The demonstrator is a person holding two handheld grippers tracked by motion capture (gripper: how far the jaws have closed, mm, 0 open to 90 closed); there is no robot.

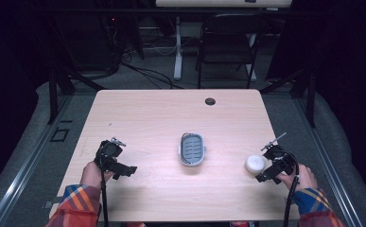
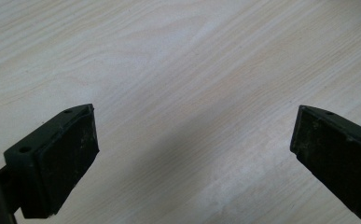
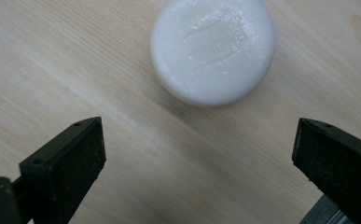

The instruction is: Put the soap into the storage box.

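**Sitting on a pale wood table in a dark room**

Looking at the high view, the light wood-grain rectangular table (image 1: 157, 113) has a small dark round grommet hole (image 1: 210, 101) near its far edge. Behind it the room is mostly black, with a dark folding chair (image 1: 228, 42), a white desk leg (image 1: 177, 47) and some cables on the grey floor.

Mid-table sits a small grey oval dish with a slatted insert (image 1: 191, 149). Over on the right, a round white soap-like puck (image 1: 255, 163) lies flat on the wood; in the right gripper view it's just ahead of the jaws, untouched, with a faint embossed mark on top I can't read.

Right gripper (image 3: 199, 154): jaws spread wide, nothing between them, just beside the puck. Left gripper (image 2: 194, 154): jaws also wide apart over bare table, well away from the dish.

Both hands come in from the bottom, plaid sleeves (image 1: 76, 201) cut off by the frame. The room's far corners are too dark to make out.
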